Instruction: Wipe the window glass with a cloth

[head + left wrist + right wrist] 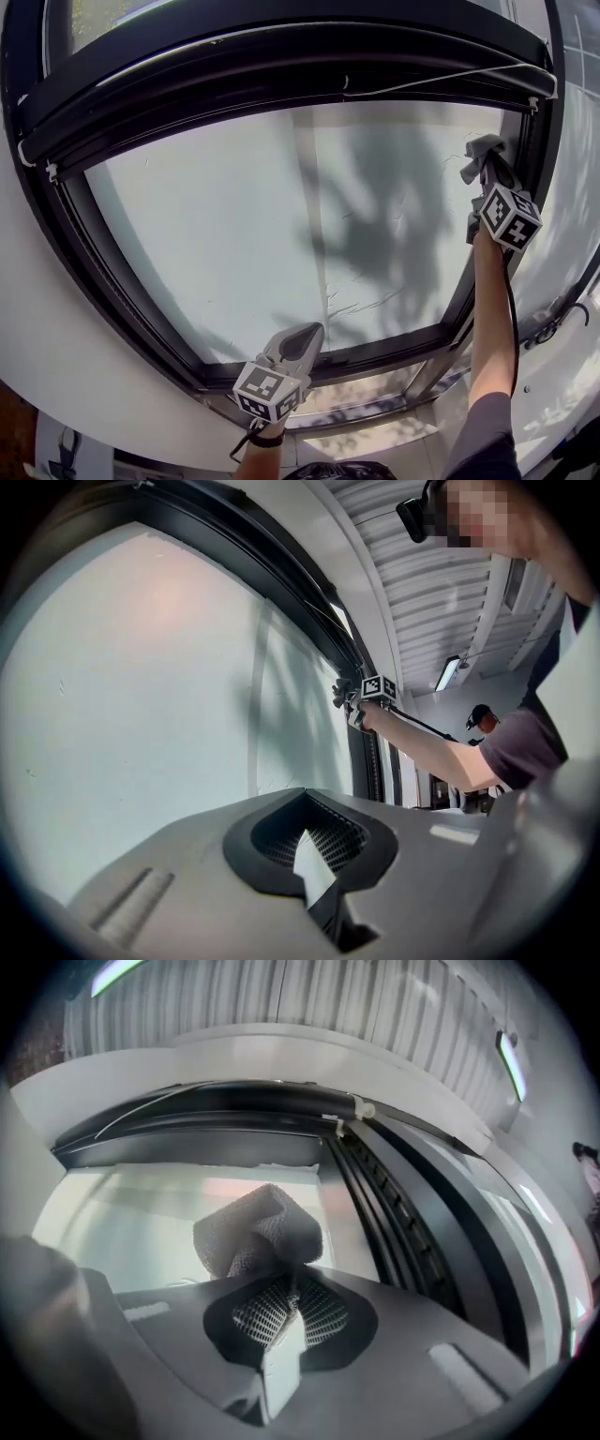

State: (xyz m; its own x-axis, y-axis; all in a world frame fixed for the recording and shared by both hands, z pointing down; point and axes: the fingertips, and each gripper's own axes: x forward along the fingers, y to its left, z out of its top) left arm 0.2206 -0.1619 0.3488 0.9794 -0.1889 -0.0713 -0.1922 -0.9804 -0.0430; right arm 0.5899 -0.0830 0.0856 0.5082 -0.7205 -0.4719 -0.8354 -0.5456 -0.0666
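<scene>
Cloth (258, 1232): soft, light, meshy, likely compliant. Pinched at bunched fold by right gripper (281, 1302), up at upper right corner of window glass (281, 216). Left gripper (309, 841) closed, empty, near lower edge.

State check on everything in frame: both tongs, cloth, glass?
window glass: faint streaks near its bottom edge.
left tongs: shut, empty, low by the bottom frame.
right tongs: shut on the cloth, up at the window glass's upper right corner.
cloth: bunched, clamped; contact with the window glass unclear.
</scene>
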